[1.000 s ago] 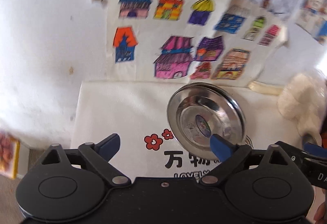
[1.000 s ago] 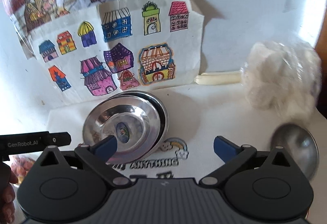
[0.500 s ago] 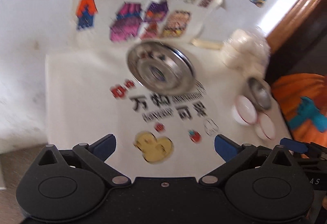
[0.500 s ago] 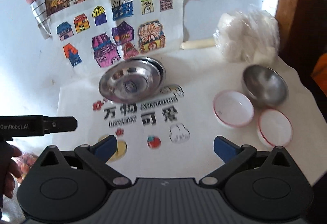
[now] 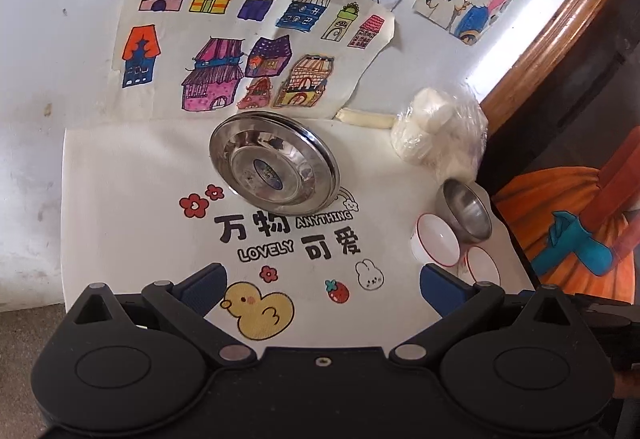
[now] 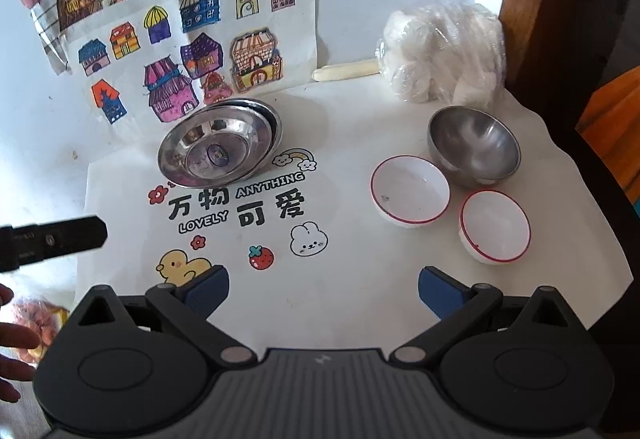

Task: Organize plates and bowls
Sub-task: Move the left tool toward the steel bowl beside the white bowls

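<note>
Stacked steel plates [image 5: 274, 169] [image 6: 219, 143] rest at the back of the white printed cloth [image 5: 120, 199] [image 6: 344, 279]. On the right stand a steel bowl [image 5: 467, 210] [image 6: 474, 147] and two white red-rimmed bowls: one [image 5: 437, 243] [image 6: 410, 190] in front of the steel bowl, the other [image 5: 483, 266] [image 6: 495, 227] nearer the cloth's front. My left gripper [image 5: 322, 285] hangs open over the front of the cloth, holding nothing. My right gripper [image 6: 323, 289] is open too, well short of the bowls.
A plastic bag of white lumps [image 5: 440, 135] [image 6: 442, 53] sits at the back right beside a pale stick [image 6: 346, 71]. Children's drawings [image 5: 248, 47] [image 6: 188, 51] cover the wall behind. A wooden frame [image 5: 540, 35] and orange cloth [image 5: 568, 223] border the right.
Both grippers have pulled back and up from the steel plates, which stay stacked at the back. The whole cloth and the three bowls on the right have come into view.
</note>
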Action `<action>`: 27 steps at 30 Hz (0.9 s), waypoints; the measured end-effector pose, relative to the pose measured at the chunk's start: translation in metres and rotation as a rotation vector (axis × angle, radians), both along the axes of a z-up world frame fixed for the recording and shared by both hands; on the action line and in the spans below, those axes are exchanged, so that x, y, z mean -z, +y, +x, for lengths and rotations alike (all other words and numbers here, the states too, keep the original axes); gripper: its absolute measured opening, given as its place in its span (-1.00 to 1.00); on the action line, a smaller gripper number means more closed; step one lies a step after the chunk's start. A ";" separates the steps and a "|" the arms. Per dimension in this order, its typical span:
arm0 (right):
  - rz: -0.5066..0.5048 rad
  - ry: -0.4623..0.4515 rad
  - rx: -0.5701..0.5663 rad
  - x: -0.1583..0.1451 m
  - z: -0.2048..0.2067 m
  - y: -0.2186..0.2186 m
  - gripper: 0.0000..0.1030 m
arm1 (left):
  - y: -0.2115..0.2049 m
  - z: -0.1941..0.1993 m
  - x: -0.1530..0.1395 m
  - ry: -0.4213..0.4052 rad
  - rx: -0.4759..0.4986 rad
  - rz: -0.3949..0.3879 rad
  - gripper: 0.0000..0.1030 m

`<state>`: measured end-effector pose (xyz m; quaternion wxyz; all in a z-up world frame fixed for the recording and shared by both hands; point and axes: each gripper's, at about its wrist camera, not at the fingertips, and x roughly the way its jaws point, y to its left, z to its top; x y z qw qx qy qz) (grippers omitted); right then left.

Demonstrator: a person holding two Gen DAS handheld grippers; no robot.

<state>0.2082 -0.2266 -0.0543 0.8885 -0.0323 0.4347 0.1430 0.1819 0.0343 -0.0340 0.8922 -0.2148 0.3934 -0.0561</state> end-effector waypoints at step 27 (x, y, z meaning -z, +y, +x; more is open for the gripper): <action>0.058 0.037 0.135 0.050 0.212 -0.207 1.00 | -0.237 0.248 0.027 0.164 0.082 0.256 0.98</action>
